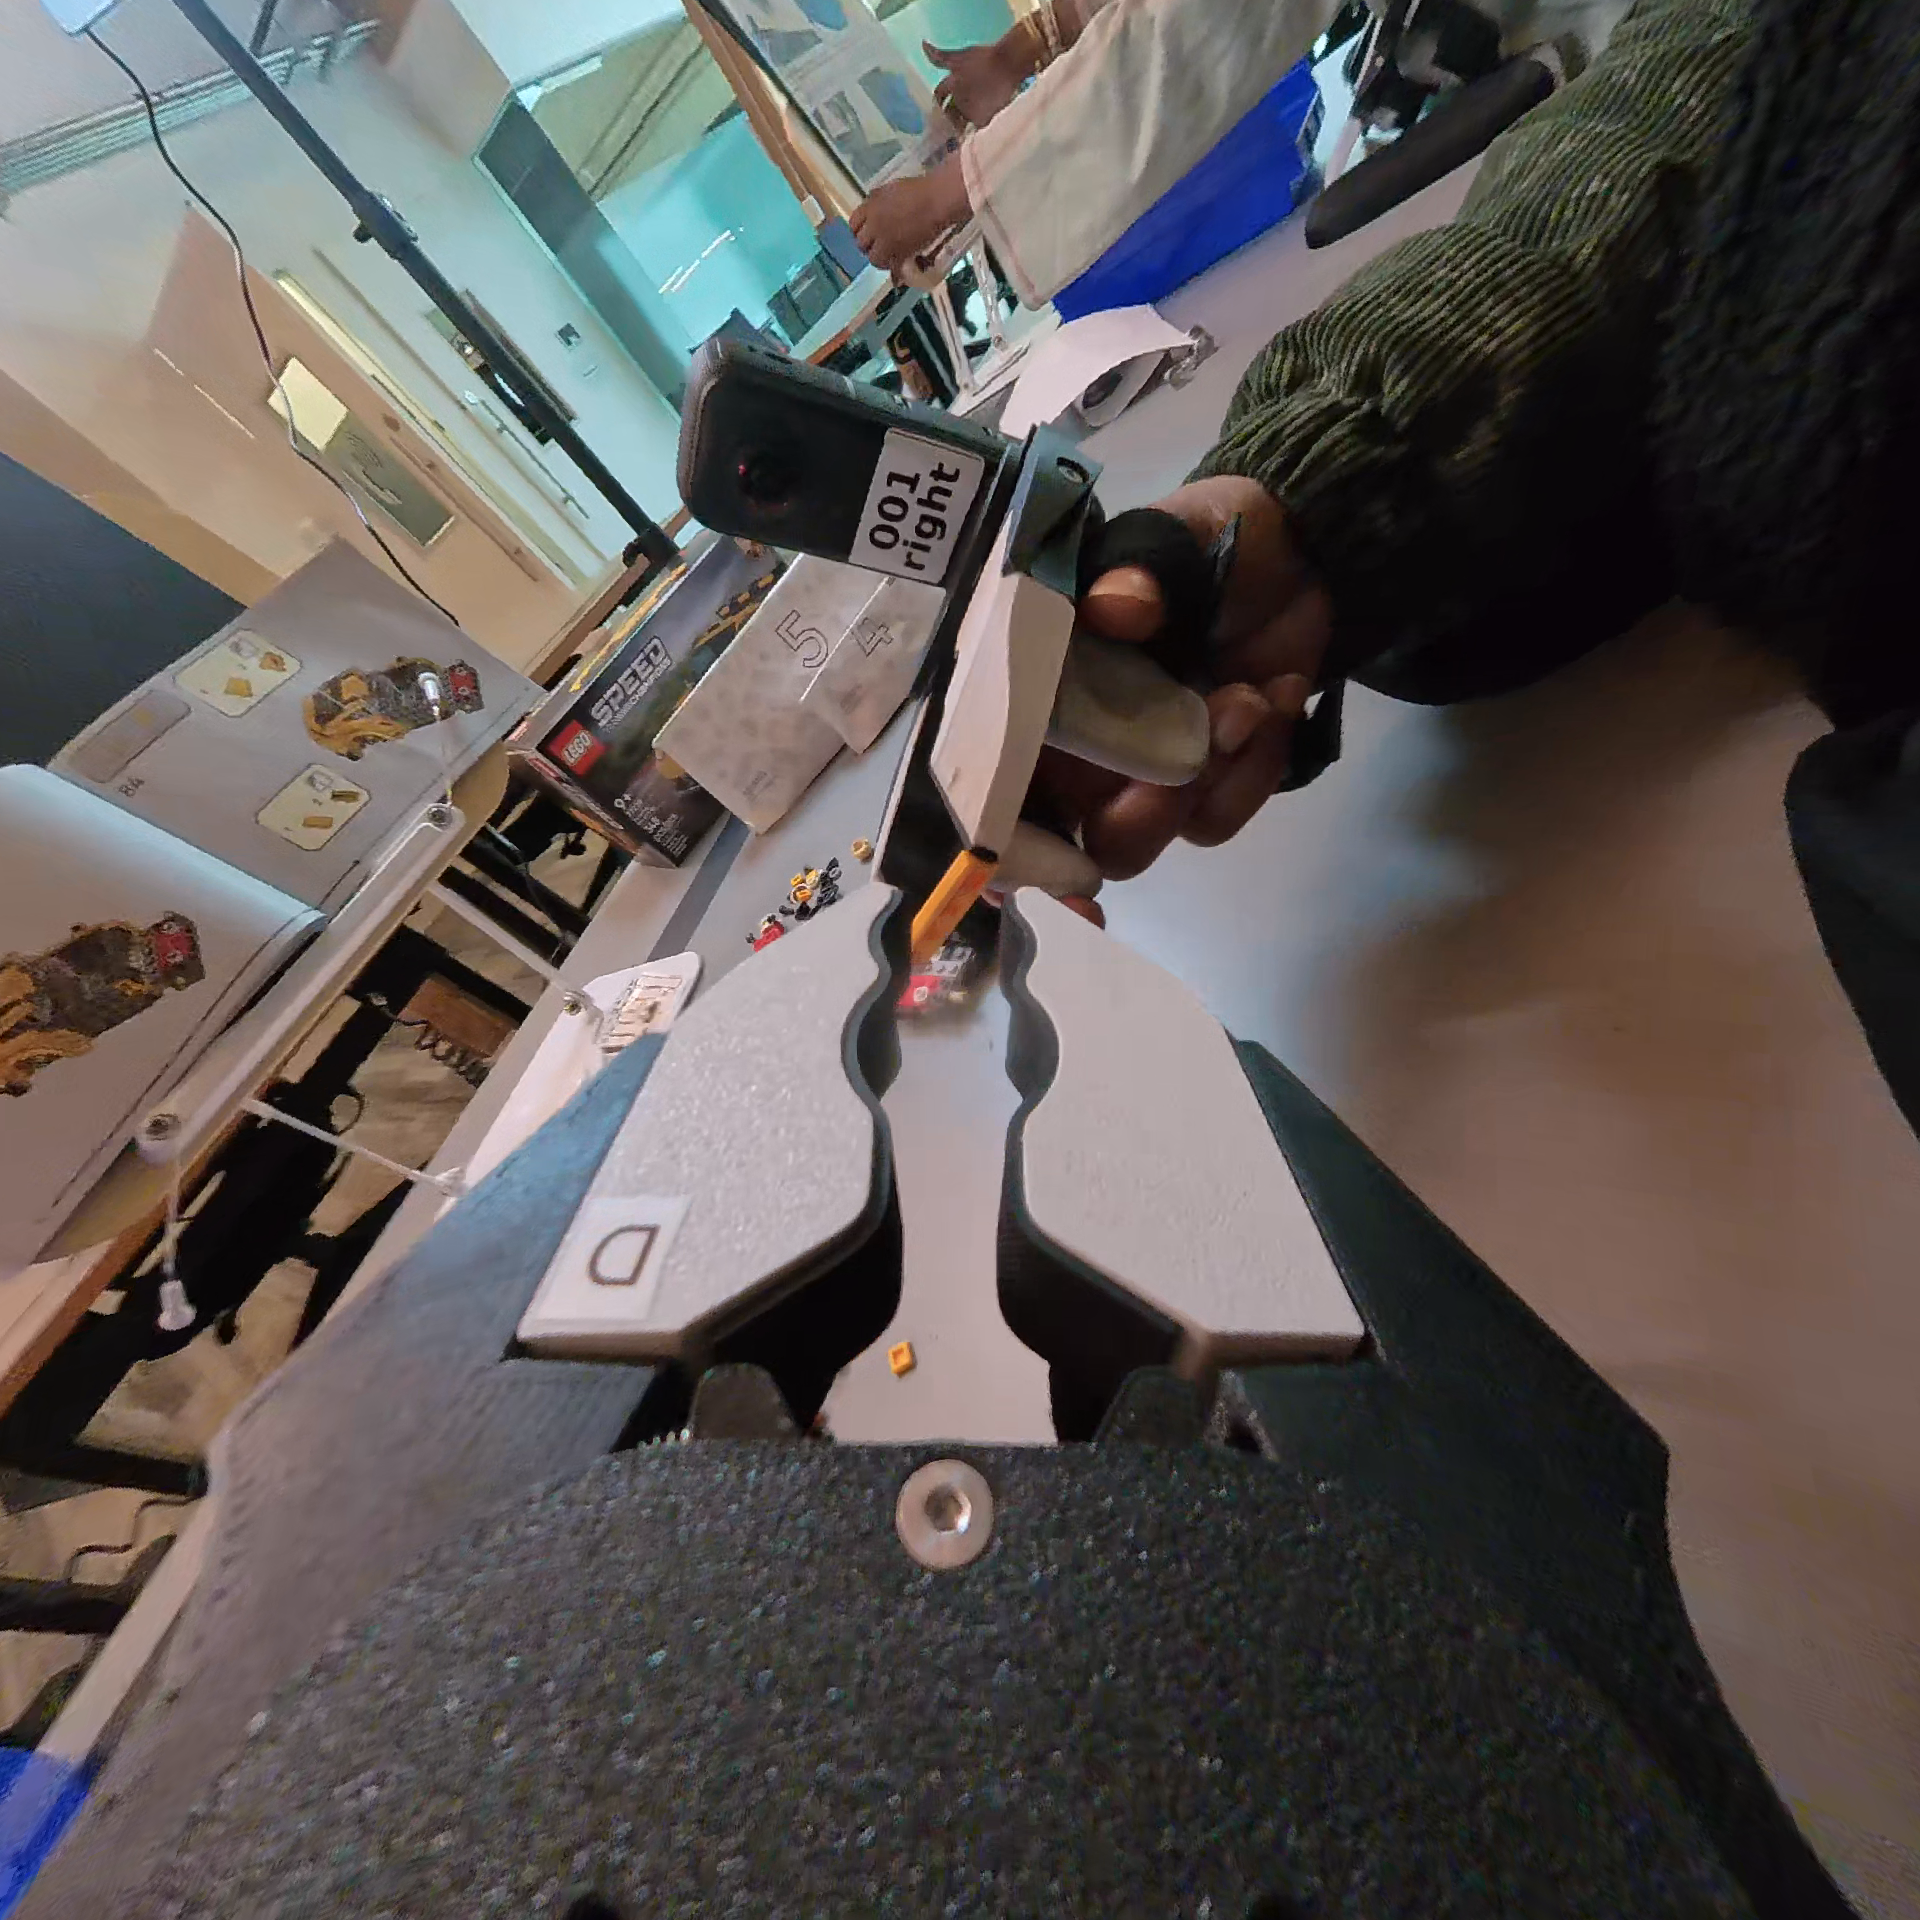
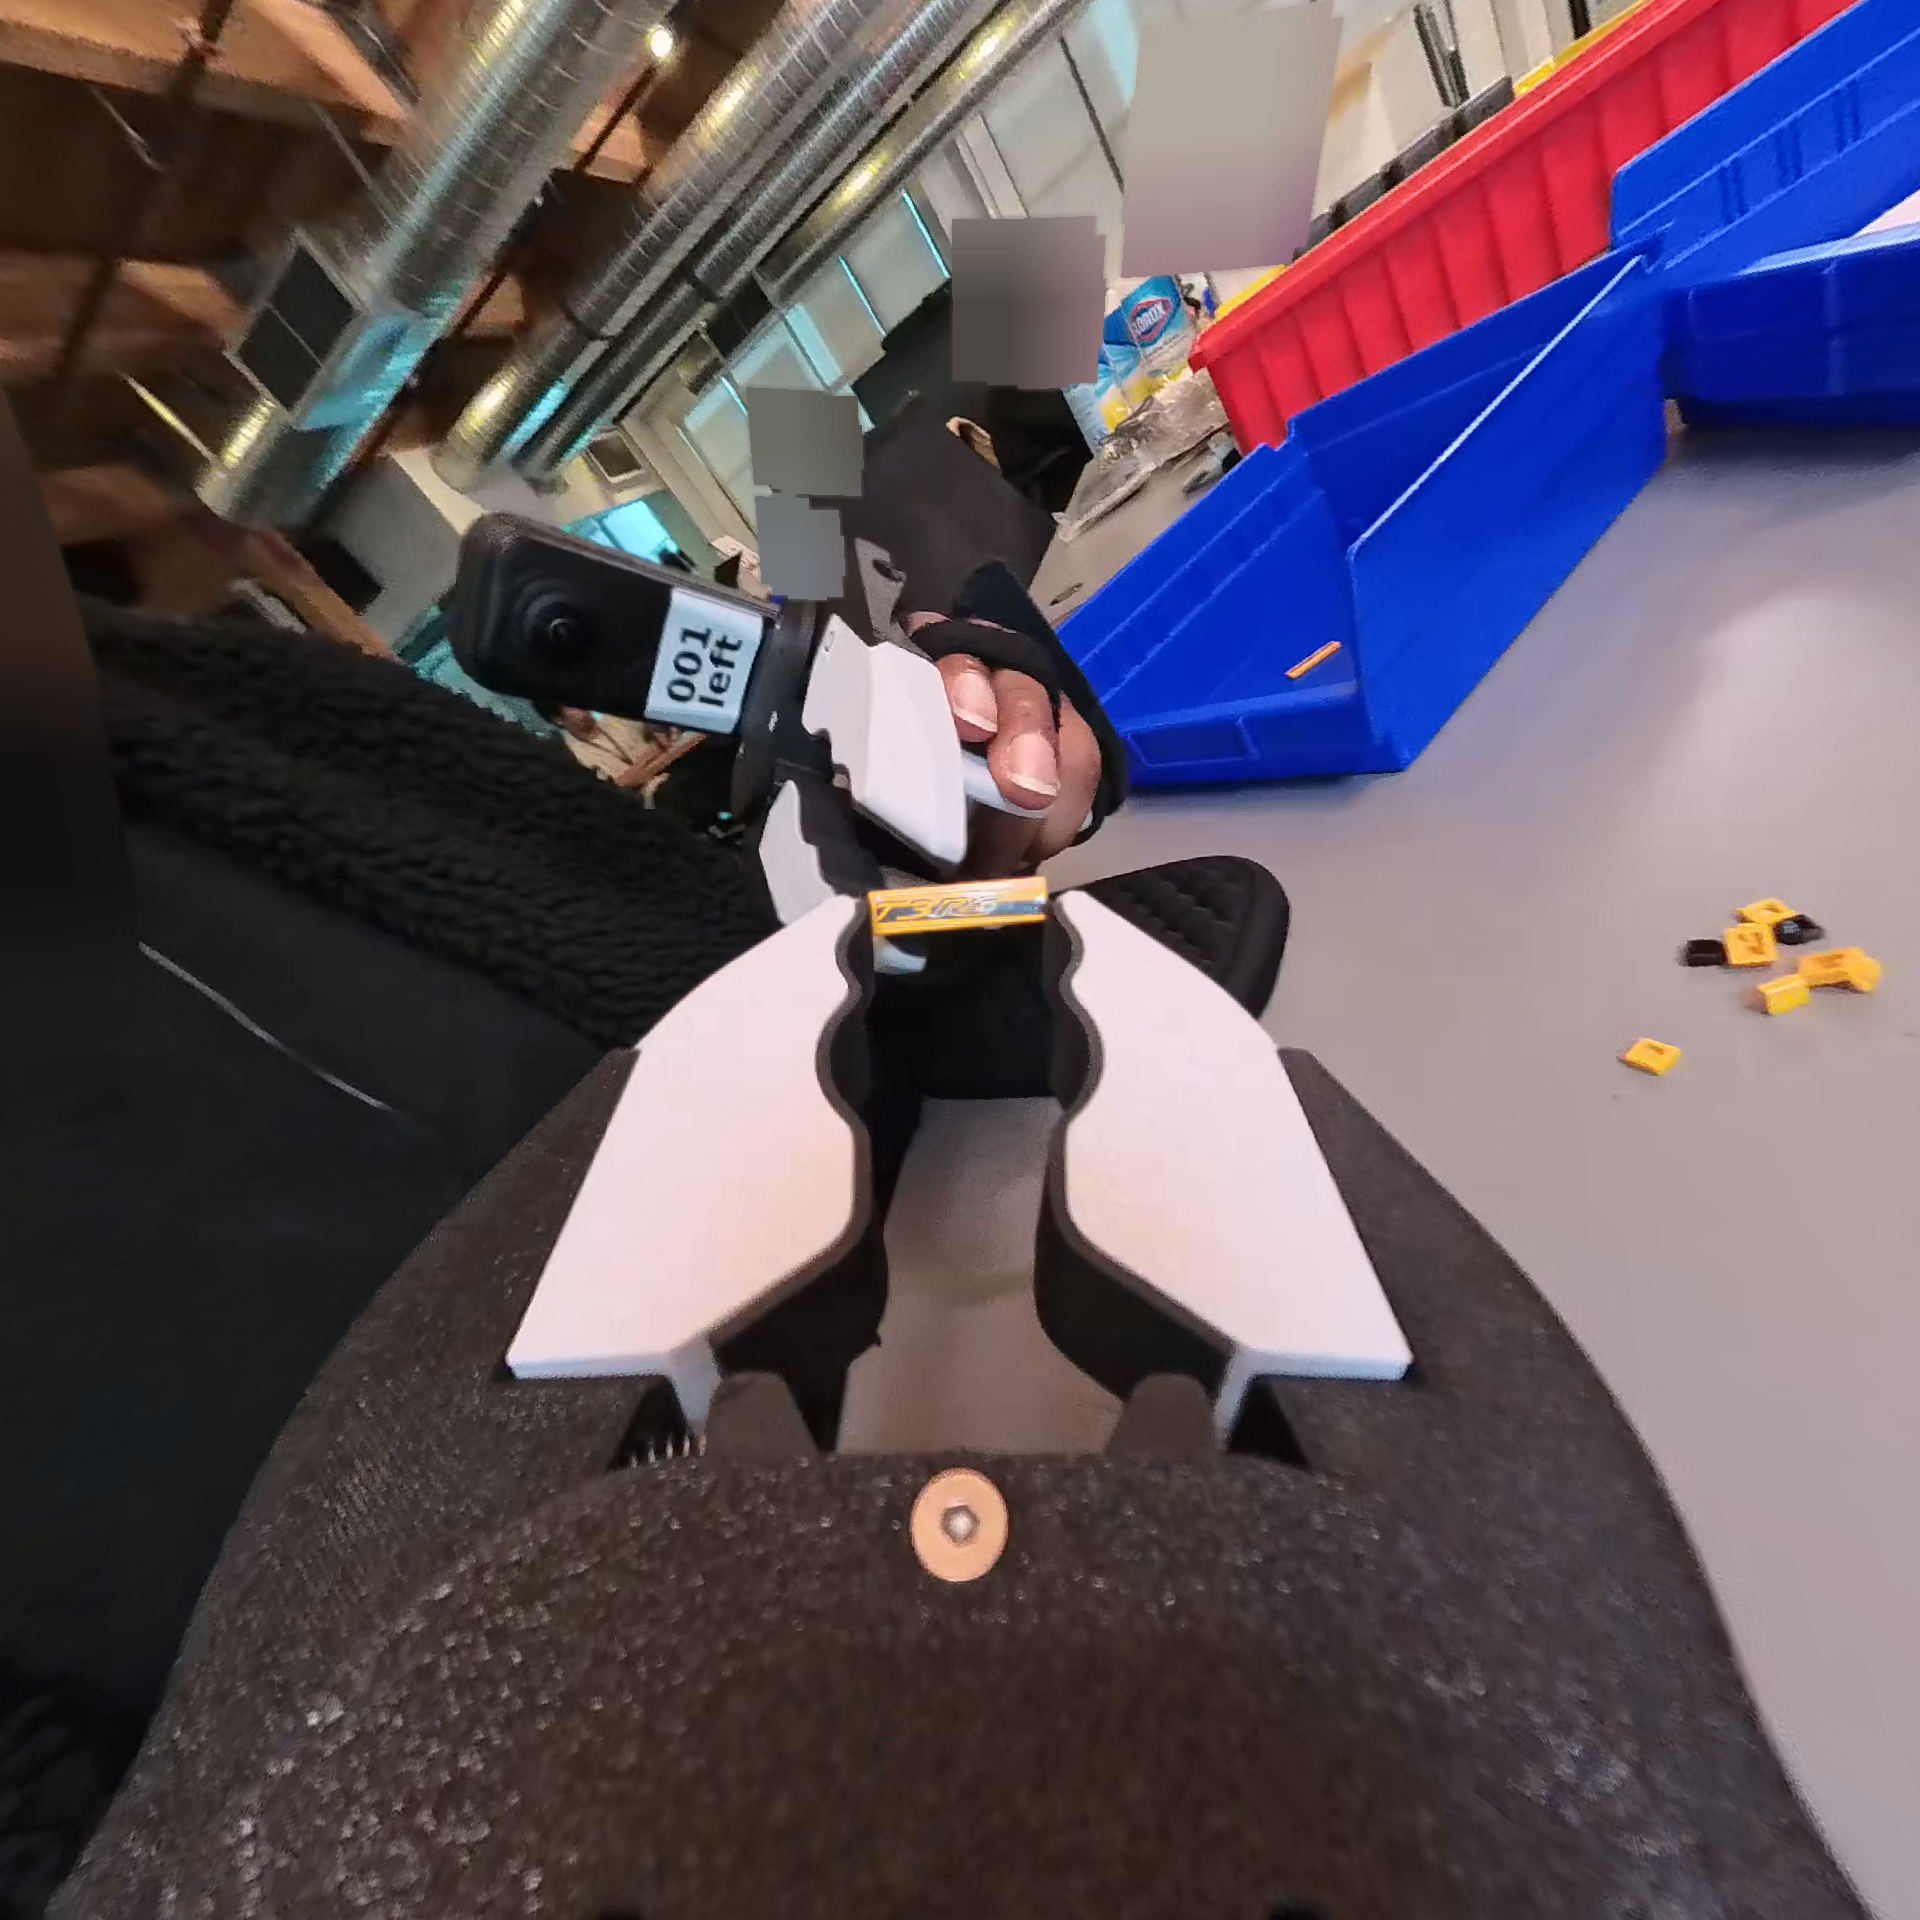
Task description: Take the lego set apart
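Yellow piece pinched in the right gripper (image 2: 958, 920), above the grey table (image 2: 1558, 1299).

The right fingers are closed on the ends of a long yellow printed piece (image 2: 956, 908). The left gripper (image 1: 948, 940) stands partly open around a dark, red-marked lego build (image 1: 940, 982) — whether it grips is unclear. Loose yellow and black pieces (image 2: 1782, 961) lie off to the side, near blue bins (image 2: 1455, 561).

Right tongs (image 2: 958, 920) pinch closed; left tongs (image 1: 948, 914) gape apart.
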The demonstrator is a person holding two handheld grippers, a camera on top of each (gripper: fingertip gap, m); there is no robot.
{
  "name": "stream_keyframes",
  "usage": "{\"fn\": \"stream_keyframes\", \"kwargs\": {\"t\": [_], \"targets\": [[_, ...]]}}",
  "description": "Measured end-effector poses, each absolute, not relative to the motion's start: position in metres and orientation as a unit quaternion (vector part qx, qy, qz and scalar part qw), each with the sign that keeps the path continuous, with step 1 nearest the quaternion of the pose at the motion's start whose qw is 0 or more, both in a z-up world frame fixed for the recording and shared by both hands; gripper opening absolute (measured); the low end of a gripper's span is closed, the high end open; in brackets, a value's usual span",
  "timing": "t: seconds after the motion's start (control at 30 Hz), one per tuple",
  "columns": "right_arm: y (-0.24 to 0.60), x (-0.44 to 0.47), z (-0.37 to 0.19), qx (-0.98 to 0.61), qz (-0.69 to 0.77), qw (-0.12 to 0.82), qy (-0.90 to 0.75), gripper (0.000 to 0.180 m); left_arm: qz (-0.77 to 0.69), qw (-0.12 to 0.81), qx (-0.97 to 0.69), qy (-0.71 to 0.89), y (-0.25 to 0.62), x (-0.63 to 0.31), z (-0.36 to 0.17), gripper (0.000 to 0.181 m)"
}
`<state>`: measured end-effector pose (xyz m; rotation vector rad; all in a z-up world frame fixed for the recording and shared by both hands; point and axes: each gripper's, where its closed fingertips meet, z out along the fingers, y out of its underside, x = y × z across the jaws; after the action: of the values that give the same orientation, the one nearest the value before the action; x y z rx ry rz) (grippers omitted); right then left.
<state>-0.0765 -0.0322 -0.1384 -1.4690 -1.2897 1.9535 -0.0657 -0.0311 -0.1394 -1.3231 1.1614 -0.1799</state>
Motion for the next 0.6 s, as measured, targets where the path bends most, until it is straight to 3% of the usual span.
{"fn": "stream_keyframes", "kwargs": {"t": [0.27, 0.33, 0.47, 0.6], "targets": [[-0.037, -0.074, -0.136, -0.516, 0.719, 0.153, -0.439, 0.027, -0.047, 0.629, -0.591, 0.503, -0.029, -0.071, -0.138, 0.007], [-0.029, -0.068, -0.134, -0.521, 0.71, 0.165, -0.443, 0.04, -0.022, 0.633, -0.615, 0.47, -0.025, -0.1, -0.127, 0.007], [0.017, -0.039, -0.144, -0.567, 0.595, 0.287, -0.492, 0.044, 0.078, 0.601, -0.725, 0.326, -0.016, -0.228, -0.114, 0.007], [0.074, 0.005, -0.171, -0.628, 0.413, 0.388, -0.533, 0.044, 0.091, 0.483, -0.853, 0.177, -0.029, -0.334, -0.16, 0.008]]}}
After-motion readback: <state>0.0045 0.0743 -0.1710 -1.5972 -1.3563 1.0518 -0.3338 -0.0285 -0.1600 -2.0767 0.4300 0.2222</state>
